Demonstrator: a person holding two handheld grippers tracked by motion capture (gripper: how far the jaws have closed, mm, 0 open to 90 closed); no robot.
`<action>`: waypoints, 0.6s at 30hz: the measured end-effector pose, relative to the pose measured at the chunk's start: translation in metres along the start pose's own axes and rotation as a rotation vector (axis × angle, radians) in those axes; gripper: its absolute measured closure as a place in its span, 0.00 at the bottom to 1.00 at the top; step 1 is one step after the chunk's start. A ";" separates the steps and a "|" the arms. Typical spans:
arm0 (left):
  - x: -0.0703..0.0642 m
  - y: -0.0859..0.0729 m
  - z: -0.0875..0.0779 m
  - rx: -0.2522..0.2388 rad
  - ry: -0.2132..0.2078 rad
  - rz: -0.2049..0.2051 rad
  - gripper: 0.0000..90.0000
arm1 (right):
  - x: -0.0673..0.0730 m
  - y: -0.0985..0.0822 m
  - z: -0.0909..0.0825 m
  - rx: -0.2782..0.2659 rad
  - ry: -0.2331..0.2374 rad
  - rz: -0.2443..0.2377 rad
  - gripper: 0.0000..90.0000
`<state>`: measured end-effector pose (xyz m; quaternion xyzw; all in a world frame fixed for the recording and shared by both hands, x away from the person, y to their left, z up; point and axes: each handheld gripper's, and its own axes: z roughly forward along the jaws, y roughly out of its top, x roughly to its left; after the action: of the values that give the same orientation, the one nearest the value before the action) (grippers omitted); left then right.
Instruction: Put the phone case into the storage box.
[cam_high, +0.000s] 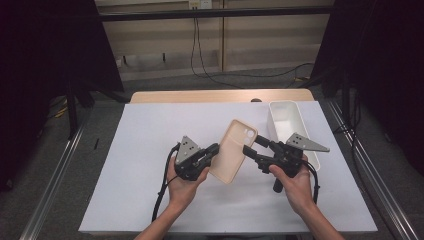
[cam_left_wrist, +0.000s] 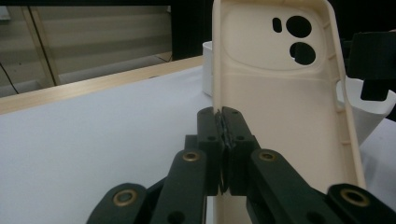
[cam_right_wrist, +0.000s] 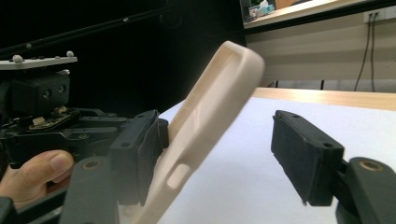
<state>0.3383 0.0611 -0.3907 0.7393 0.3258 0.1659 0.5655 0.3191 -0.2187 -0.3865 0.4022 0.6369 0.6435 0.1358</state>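
A cream phone case (cam_high: 232, 150) is held up above the white table sheet, its hollow inner side with the camera cut-outs facing the left gripper view (cam_left_wrist: 280, 116). My left gripper (cam_high: 215, 149) is shut on the case's long left edge, and its pads (cam_left_wrist: 223, 121) pinch the thin rim. My right gripper (cam_high: 254, 145) reaches in from the right with its jaws open around the case's other long edge (cam_right_wrist: 210, 116). One of its pads (cam_right_wrist: 140, 149) lies next to the case, while the other pad (cam_right_wrist: 303, 154) stands well apart from it.
A white rectangular bin (cam_high: 274, 125) stands at the right, just behind my right gripper, and its rim (cam_left_wrist: 369, 112) also shows behind the case. The white sheet (cam_high: 150, 150) covers a wooden table (cam_high: 220, 95). Dark curtains flank both sides.
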 end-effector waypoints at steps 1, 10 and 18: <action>0.000 0.000 0.000 0.004 0.001 0.000 0.97 | 0.000 0.000 0.001 0.003 0.006 -0.002 0.41; -0.003 -0.001 0.001 0.006 -0.005 0.001 0.97 | -0.003 -0.001 0.003 -0.001 0.042 0.028 0.61; -0.003 -0.001 0.001 0.009 -0.007 0.007 0.97 | -0.003 -0.002 0.003 0.005 0.060 0.022 0.75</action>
<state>0.3365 0.0583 -0.3914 0.7433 0.3223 0.1639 0.5628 0.3227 -0.2185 -0.3894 0.3902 0.6379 0.6550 0.1085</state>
